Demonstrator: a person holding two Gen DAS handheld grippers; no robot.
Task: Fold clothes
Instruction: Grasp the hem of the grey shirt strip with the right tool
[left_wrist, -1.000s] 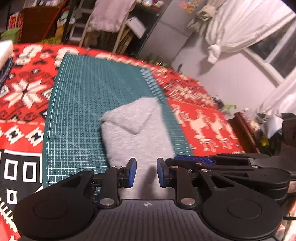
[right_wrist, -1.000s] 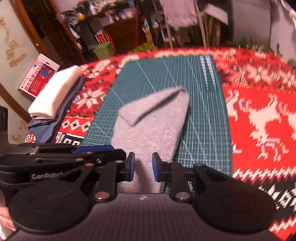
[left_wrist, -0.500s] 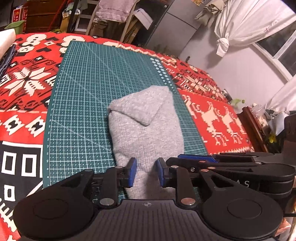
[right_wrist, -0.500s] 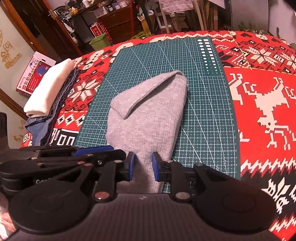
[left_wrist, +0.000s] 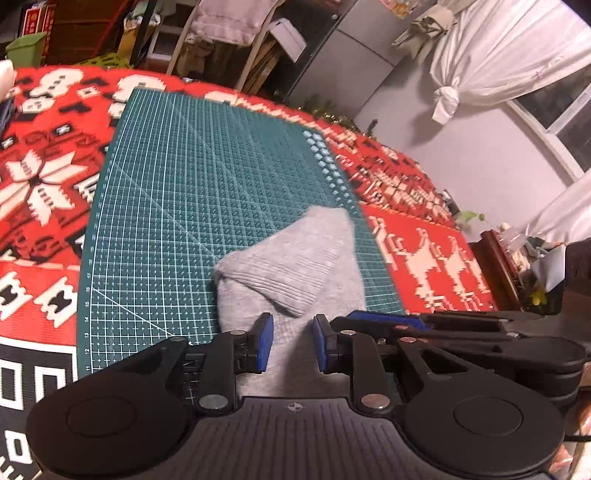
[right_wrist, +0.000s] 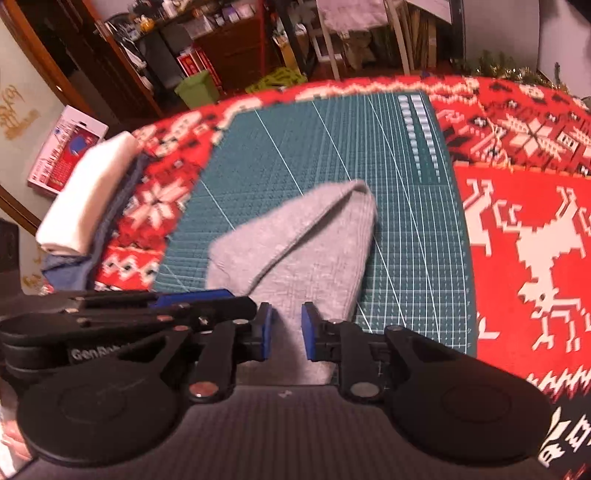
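Note:
A grey knitted garment lies folded on the green cutting mat, with one corner flap turned back over its top. My left gripper hovers over the garment's near end, blue pads apart, nothing pinched between them. My right gripper stands open the same way, right beside it over the same end. Each view shows the other gripper's black arm alongside. The garment's nearest edge is hidden under the gripper bodies.
A red patterned cloth covers the table around the mat. A stack of folded clothes, white over blue, sits at the left edge. Beyond the table are shelves, a green bin and white curtains.
Both cameras have shifted and the garment now sits lower and nearer in each view, slightly blurred. The gap between the pads is unchanged and the fold looks the same.

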